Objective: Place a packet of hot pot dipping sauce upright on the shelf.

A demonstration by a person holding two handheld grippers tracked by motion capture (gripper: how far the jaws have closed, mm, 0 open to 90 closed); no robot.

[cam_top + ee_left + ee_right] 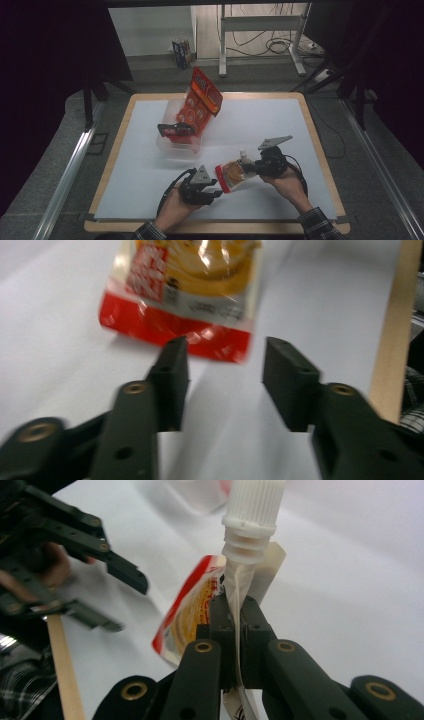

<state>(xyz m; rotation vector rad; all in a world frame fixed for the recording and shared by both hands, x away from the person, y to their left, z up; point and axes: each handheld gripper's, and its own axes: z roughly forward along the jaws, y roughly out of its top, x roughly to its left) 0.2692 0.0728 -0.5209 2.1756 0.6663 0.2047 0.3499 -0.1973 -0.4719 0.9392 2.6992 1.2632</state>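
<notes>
A yellow and red spouted pouch (231,174) with a white screw cap (252,510) hangs just above the white mat near the table's front. My right gripper (248,167) is shut on the pouch (192,615) just below the spout, jaws pressed on the thin film. My left gripper (216,192) is open to the left of it. In the left gripper view its jaws (225,370) stand apart just short of the pouch's red bottom edge (185,295), with nothing between them.
A clear plastic tub (172,145) stands left of centre on the mat. Red snack bags (200,102) stick up out of it, and a dark packet (175,129) lies across it. The table's wooden rim (320,150) frames the mat.
</notes>
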